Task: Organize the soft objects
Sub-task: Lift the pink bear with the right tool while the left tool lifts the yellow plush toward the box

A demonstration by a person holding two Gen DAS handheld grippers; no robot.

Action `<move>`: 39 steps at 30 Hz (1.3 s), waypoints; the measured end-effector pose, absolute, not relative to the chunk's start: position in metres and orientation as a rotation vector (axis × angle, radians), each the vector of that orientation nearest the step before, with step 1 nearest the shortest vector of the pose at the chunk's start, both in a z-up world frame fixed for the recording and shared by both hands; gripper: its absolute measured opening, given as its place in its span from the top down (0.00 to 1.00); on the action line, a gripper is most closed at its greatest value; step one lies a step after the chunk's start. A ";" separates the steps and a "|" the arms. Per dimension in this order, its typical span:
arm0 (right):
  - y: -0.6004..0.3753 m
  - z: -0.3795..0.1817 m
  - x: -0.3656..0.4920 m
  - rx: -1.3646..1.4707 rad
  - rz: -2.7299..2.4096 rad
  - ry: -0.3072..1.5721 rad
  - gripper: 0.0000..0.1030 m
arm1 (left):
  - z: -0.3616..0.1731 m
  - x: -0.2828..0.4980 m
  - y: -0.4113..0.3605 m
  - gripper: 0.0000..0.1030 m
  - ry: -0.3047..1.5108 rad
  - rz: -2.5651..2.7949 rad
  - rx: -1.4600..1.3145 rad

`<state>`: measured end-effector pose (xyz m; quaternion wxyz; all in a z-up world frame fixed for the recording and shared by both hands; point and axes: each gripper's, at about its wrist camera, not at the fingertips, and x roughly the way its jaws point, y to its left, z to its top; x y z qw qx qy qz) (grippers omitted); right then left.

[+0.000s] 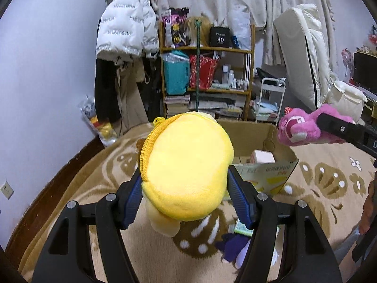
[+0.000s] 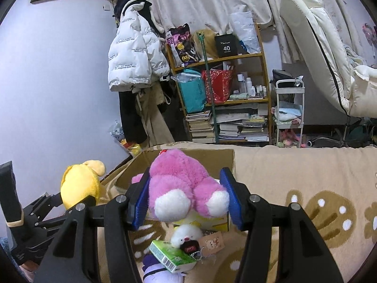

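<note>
My left gripper (image 1: 183, 186) is shut on a yellow plush pouch with a zipper (image 1: 188, 162), held above the beige patterned blanket. My right gripper (image 2: 186, 194) is shut on a pink plush bear (image 2: 181, 179), its white feet toward the camera. Both hang close to an open cardboard box (image 1: 264, 141) that holds a small pale pink box (image 1: 262, 156). In the left wrist view the pink bear (image 1: 299, 127) shows at the right. In the right wrist view the yellow pouch (image 2: 79, 184) shows at the left, beside the cardboard box (image 2: 188, 155).
On the blanket (image 2: 306, 176) below lie a small white plush (image 2: 186, 234), a green tissue pack (image 2: 172, 255) and a purple-white plush (image 2: 160, 271). Beyond the bed stand a cluttered wooden shelf (image 2: 219, 82), a white cart (image 2: 289, 113) and a hanging white jacket (image 2: 134, 59).
</note>
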<state>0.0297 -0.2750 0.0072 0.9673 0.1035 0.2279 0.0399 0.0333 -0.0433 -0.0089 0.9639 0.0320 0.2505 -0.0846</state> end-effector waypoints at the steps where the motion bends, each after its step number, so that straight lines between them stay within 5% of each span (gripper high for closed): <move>1: -0.276 0.008 0.031 0.209 0.078 0.457 0.42 | -0.006 0.034 -0.045 0.35 0.490 -0.167 0.069; 39: -0.298 -0.030 0.111 0.173 0.050 0.515 0.42 | -0.020 0.127 -0.081 0.34 0.476 -0.193 0.128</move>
